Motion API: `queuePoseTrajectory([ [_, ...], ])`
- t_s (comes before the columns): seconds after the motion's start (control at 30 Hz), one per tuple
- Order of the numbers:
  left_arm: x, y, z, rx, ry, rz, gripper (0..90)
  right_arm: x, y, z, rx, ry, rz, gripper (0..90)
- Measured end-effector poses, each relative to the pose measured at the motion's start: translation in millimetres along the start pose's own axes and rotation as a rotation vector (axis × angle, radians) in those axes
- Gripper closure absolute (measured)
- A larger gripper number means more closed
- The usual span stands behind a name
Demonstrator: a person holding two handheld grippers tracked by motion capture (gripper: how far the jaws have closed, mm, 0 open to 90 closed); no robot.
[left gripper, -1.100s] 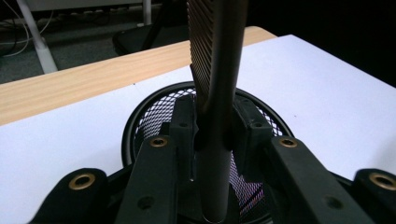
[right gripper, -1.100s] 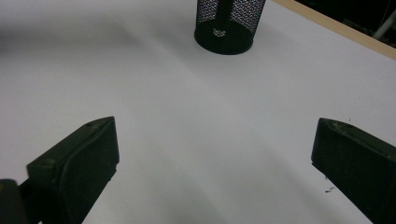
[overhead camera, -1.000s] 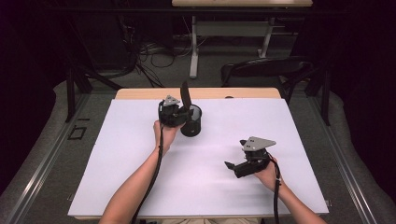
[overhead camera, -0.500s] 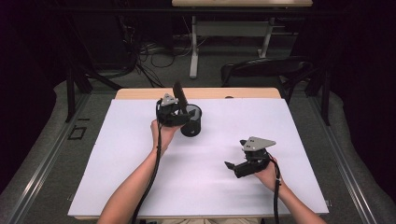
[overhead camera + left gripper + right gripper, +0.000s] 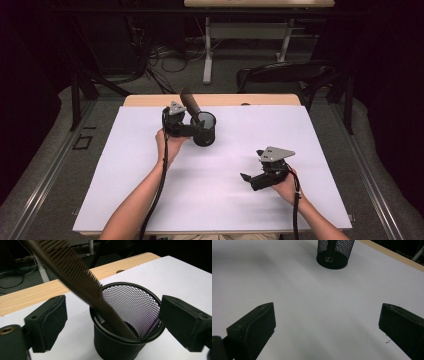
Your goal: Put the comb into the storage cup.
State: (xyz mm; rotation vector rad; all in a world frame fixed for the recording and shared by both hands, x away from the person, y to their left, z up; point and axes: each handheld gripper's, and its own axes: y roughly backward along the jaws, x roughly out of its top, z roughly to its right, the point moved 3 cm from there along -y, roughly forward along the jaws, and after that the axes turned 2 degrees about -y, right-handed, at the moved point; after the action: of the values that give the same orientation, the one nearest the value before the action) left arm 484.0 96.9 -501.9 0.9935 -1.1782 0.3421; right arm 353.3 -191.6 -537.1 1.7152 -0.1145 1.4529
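Note:
A black mesh cup (image 5: 205, 131) stands on the white table sheet (image 5: 220, 170), toward the back. A dark brown comb (image 5: 190, 103) rests in it, its free end leaning up and left over the rim. My left gripper (image 5: 194, 129) is level with the cup, open, with one jaw on each side of it and touching nothing. The left gripper view shows the cup (image 5: 125, 322) close up, with the comb (image 5: 75, 275) slanting across it. My right gripper (image 5: 251, 178) hovers low over the sheet at the front right, open and empty; the cup (image 5: 334, 252) is far ahead of it.
A bare strip of the wooden table top (image 5: 215, 100) runs behind the sheet. Beyond the table a dark chair (image 5: 285, 75), desk legs and cables sit on the floor. Open sheet lies between the two grippers and along the front.
The comb has tipped from nearly upright to leaning left in the cup. My left gripper has drawn back slightly to the left. The right gripper has stayed still.

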Motion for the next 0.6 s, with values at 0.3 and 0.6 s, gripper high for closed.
queuePoseTrajectory([
  [0.3,-4.4,16.9,0.6,-0.016,-0.004,0.009,2.6,0.3,0.4,-0.2,-0.001,-0.001,0.000,0.5],
  [0.6,-16.1,35.0,-2.0,-0.011,-0.020,-0.015,0.2,0.6,1.4,0.3,-0.002,0.000,0.003,0.5],
])
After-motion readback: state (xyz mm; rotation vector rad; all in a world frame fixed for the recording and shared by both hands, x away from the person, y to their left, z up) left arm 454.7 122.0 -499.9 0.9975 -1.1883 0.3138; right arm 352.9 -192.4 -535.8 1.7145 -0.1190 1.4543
